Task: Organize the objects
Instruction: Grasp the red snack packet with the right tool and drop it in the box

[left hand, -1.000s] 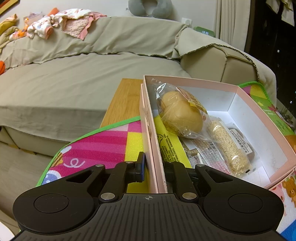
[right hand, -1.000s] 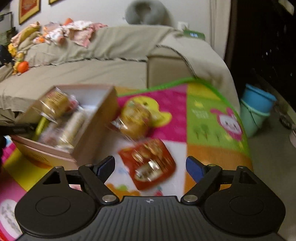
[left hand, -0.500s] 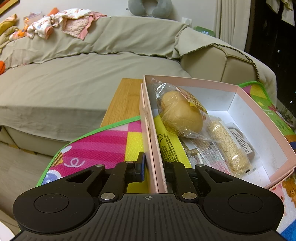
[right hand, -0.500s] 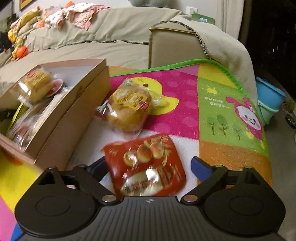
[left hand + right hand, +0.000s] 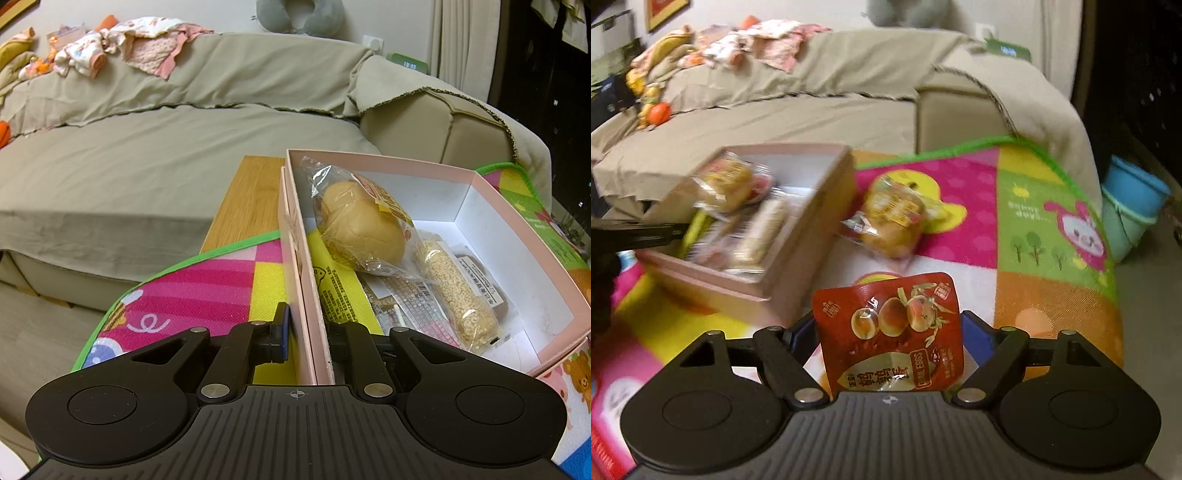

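Note:
My left gripper (image 5: 306, 332) is shut on the near side wall of the open pink box (image 5: 369, 157). Inside the box lie a wrapped bun (image 5: 362, 229), a sesame bar (image 5: 458, 291) and flat packets. In the right wrist view a red egg snack packet (image 5: 890, 325) stands tilted up between the fingers of my right gripper (image 5: 886, 328). Its jaws are closing, with both pads against the packet's edges. A second wrapped bun (image 5: 894, 221) lies on the colourful play mat (image 5: 1034, 221), just beyond the packet and right of the box (image 5: 812, 206).
A beige sofa (image 5: 166, 155) with clothes piled on its back runs behind the table. A strip of bare wooden tabletop (image 5: 247, 195) shows left of the box. Stacked blue buckets (image 5: 1134, 206) stand on the floor to the right.
My right gripper came down over the red packet and closed in on it; the packet now stands raised between the fingers. The left gripper and the box have not moved.

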Demonstrator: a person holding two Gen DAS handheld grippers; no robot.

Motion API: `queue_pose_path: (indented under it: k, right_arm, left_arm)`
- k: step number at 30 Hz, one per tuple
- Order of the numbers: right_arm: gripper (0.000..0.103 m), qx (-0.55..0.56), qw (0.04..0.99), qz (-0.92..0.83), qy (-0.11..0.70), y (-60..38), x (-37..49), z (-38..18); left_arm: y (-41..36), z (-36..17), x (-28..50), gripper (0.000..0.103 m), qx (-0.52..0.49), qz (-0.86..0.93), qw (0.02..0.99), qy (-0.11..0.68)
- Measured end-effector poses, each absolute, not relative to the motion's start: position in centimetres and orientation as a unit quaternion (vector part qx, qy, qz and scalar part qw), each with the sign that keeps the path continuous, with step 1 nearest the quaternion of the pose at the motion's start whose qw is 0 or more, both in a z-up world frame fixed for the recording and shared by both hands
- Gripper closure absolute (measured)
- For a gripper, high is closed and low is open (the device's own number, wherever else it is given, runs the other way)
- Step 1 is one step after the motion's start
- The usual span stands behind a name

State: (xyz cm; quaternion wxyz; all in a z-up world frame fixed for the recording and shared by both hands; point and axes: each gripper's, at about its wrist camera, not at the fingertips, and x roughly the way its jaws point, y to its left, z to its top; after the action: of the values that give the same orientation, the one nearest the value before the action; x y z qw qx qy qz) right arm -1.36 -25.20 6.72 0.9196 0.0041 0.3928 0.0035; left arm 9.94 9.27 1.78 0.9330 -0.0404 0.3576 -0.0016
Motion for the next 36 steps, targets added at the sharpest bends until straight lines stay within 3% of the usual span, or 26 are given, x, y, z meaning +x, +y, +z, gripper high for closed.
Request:
queue_pose_path:
  k: [14,26,30,36]
  right_arm:
    - [0.026,-0.037,0.972,0.068,0.222,-19.7,-4.0,20.2]
    - [0.026,-0.030,0.964,0.114,0.237,-14.8,2.5,18.9]
    - [0.013,-0.012,0.964,0.114,0.241,-14.8,3.4,18.4]
    - [0.011,0.008,0.963,0.096,0.253,-16.2,3.7,17.6]
  left_arm:
    - [9.3,1.8,9.9,0.090,-0.040,-0.002,0.933,0.358]
    - [9.1,1.7,9.9,0.090,-0.041,-0.003,0.933,0.357]
    - [9.2,1.7,9.9,0.089,-0.042,-0.003,0.933,0.357]
    - [9.0,1.8,10.0,0.089,-0.043,-0.004,0.933,0.357]
